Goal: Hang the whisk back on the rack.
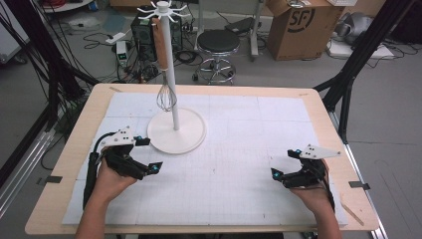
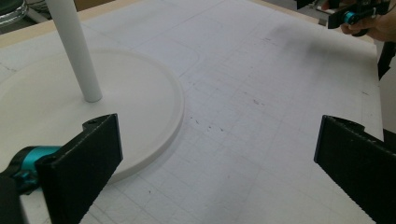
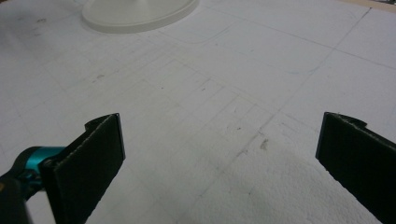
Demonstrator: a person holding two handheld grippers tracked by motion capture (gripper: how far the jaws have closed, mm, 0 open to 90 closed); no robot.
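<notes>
Wide bare white mat [image 1: 234, 164] across the middle of the desk [image 1: 74, 149], wooden margin showing along every edge. Left tool [image 1: 147, 155] near the desk's left side, jaws spread apart, empty, just beside the round base [image 1: 191, 137] of a white stand [image 1: 169, 69]. Right tool [image 1: 285, 163] well apart at the right, jaws likewise spread, empty. Wire whisk [image 1: 166, 94] with brown handle hanging against the stand's pole.
</notes>
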